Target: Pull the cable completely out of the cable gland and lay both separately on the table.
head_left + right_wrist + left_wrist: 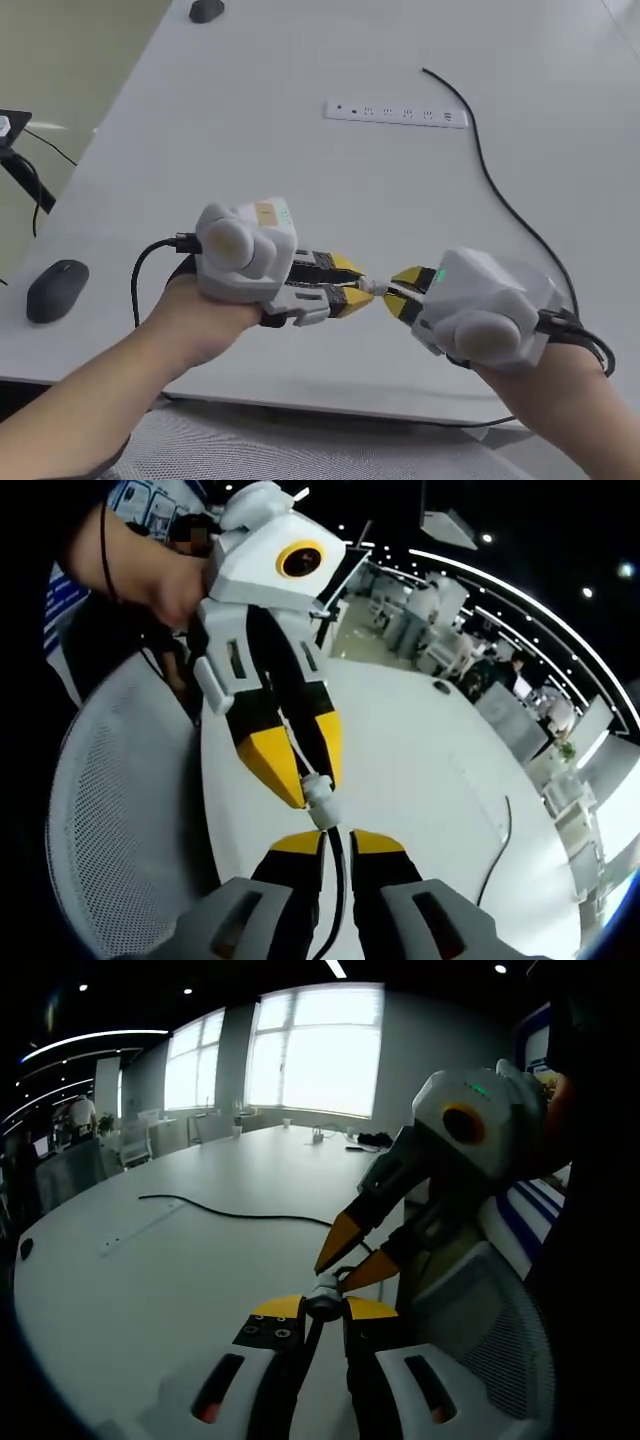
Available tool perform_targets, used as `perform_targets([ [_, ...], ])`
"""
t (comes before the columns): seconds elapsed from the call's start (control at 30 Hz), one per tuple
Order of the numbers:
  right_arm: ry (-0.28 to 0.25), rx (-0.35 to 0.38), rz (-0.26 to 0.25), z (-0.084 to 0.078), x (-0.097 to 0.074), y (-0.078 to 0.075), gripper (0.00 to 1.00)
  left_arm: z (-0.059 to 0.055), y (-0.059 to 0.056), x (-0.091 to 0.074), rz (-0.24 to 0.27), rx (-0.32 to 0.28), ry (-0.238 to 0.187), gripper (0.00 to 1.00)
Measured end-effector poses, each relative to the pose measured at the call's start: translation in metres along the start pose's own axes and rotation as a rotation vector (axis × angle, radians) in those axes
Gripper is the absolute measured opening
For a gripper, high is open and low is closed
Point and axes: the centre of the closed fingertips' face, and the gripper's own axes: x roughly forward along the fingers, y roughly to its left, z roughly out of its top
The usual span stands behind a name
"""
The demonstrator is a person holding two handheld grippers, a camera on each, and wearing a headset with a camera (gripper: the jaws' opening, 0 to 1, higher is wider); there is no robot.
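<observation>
Head view: both hands are raised over the near table (pixel 300 160) edge, the two grippers nose to nose, well to the near side of the power strip (pixel 396 113).
Left gripper (pixel 352 283): jaws closed almost fully on the white cable gland (pixel 375 288), pinching its body between the yellow tips (the right gripper view shows this best).
Right gripper (pixel 398 290): jaws drawn close together on the black cable (pixel 337 880), which runs back between them; the grip sits just behind the point where the cable enters the gland.
Cable gland and cable: joined, held in the air between the grippers, nearer the person than the power strip and not resting on the table.
Computer mouse (pixel 57 288): on the table, to the left of the power strip and nearer the person.
Black cord (pixel 500 195): leaves the right end of the power strip and trails toward the person's right.
Step in hand: the pull itself, judging by the opposed grips; the cable is not yet out of the gland.
Next move: draw the two grippers straight apart along the cable's line, the left holding the gland firm. The right may need to re-grip farther along (how much cable remains inside is hidden). Then set each piece down apart on the bare table before the power strip.
</observation>
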Motion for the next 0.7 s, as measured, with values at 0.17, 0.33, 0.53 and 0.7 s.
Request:
perform_targets([
  [0.17,-0.005,-0.009,0.002,-0.002,0.002,0.001,0.01,0.0,0.0,0.0,-0.004,0.0,0.005,0.15],
  [0.33,-0.009,0.005,0.001,-0.003,0.001,0.0,0.0,-0.001,0.0,0.001,-0.005,0.001,0.003,0.15],
  [0.53,-0.009,0.118,-0.014,-0.009,0.0,-0.009,0.0,0.003,0.001,0.002,-0.002,0.001,-0.004,0.15],
  [0.7,-0.003,0.177,-0.022,-0.014,0.001,-0.013,0.0,0.006,0.002,0.002,0.004,0.009,-0.003,0.15],
])
